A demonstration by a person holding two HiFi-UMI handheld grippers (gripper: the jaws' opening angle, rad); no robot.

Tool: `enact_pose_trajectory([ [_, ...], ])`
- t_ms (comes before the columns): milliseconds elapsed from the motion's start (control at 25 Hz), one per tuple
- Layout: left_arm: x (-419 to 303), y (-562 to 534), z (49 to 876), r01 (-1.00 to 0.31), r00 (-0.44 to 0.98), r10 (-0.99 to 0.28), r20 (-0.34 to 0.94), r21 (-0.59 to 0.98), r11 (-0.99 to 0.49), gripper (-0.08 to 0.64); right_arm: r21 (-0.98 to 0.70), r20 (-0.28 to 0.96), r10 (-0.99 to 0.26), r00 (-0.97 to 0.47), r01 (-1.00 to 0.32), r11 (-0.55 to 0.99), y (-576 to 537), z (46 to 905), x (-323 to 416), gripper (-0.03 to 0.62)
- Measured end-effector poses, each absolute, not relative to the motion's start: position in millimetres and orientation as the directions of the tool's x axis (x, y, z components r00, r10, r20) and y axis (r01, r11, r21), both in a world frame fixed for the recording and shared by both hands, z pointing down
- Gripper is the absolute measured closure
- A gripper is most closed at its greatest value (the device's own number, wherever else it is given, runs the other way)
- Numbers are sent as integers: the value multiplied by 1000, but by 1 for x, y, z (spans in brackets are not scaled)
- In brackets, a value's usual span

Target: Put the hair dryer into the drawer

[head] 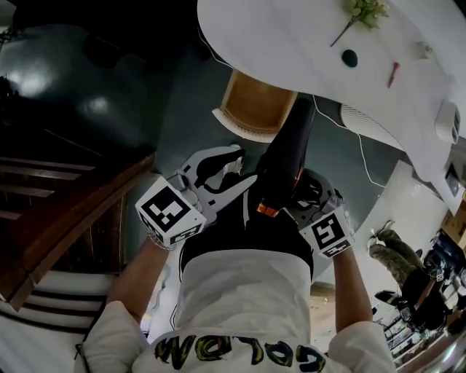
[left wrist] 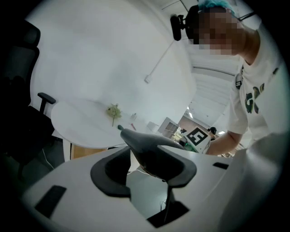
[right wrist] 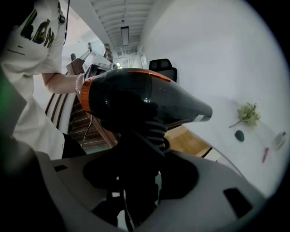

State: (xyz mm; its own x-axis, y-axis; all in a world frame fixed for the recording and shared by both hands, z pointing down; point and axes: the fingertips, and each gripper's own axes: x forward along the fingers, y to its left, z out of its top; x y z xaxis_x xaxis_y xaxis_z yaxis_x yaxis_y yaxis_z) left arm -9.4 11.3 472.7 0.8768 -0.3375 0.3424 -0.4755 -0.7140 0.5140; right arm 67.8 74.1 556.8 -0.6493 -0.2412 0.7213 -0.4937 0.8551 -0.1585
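Observation:
A black hair dryer (head: pixel 287 156) with an orange ring hangs in the air, nozzle toward the open wooden drawer (head: pixel 256 108) under the white table (head: pixel 291 36). My right gripper (head: pixel 297 204) is shut on its handle; in the right gripper view the dryer (right wrist: pixel 140 97) stands upright between the dark pads of my right gripper (right wrist: pixel 136 176), its cord trailing down. My left gripper (head: pixel 240 166) is open just left of the dryer. In the left gripper view the dryer (left wrist: pixel 152 152) shows beyond the spread jaws of my left gripper (left wrist: pixel 145 174), with gaps on both sides.
On the table lie a plant sprig (head: pixel 364 11), a green pebble (head: pixel 350 57) and a small red item (head: pixel 394 73). A white cable (head: pixel 358 146) runs off the table. A dark office chair (head: pixel 65 80) and wooden steps (head: pixel 65 218) are on the left.

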Motion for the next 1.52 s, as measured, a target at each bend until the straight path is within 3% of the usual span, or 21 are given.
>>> enact_pose_trajectory([
  [600,-22,13,529,-455,883,-259,392,574,-681,383,-380,778,94,-622,-345,858,84,605,61,344],
  [800,-21,5,548,-467,866,-238,441,539,-701,421,-430,790,173,-588,-331,840,74,621,64,344],
  [1520,-21,-23,605,-474,822,-159,546,502,-724,528,-443,847,300,-439,-269,855,21,661,73,342],
])
